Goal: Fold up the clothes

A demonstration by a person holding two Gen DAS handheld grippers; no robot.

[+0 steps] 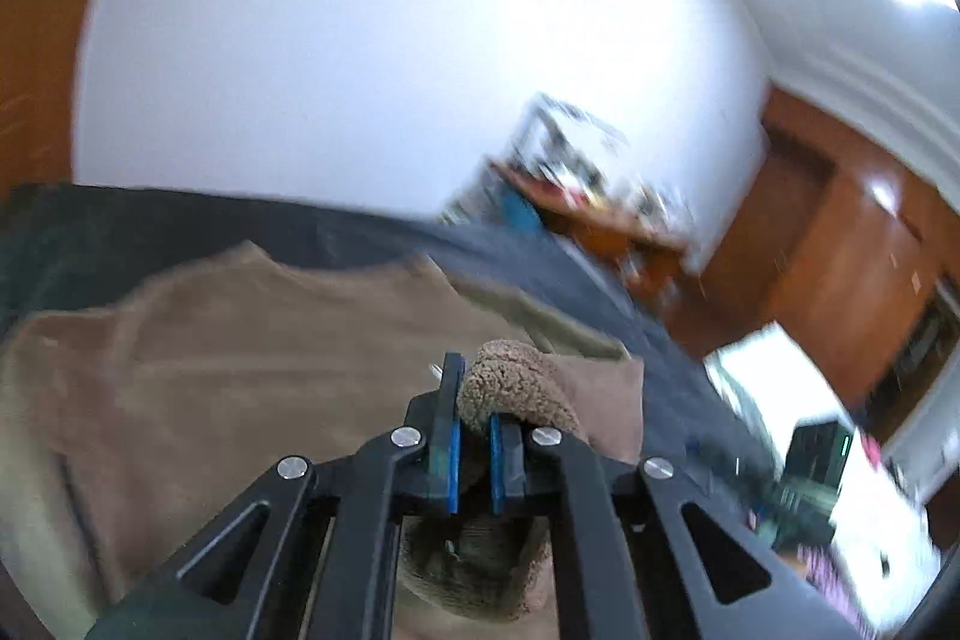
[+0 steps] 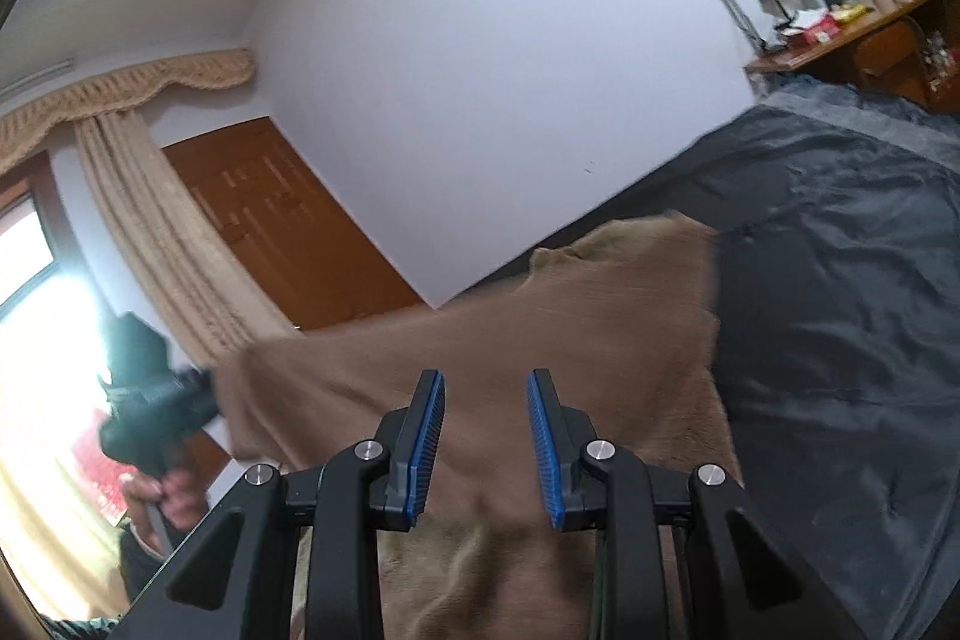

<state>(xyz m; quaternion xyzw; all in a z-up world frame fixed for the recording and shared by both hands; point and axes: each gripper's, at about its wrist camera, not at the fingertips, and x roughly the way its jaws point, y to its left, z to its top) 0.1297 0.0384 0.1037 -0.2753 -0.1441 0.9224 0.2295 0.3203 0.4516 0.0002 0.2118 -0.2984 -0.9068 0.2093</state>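
The left gripper (image 1: pixel 474 430) is clenched on the brown garment's (image 1: pixel 240 370) fleecy edge over the dark bed (image 2: pixel 840 310) (blurred, probably mid-lift); the right gripper (image 2: pixel 486 442) stands released above it. Lift evenly, keeping the cloth taut.

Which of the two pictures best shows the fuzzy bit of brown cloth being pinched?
The left wrist view: the left tool is shut on the fuzzy fold right in front of the lens. The right wrist view shows only that tool from afar, small and blurred, at the edge of the brown garment.

The garment (image 2: pixel 480 340) lies spread on the bed (image 2: pixel 840 280). A desk (image 2: pixel 840 34) stands beyond the bed's far end, against the wall (image 2: pixel 480 70).
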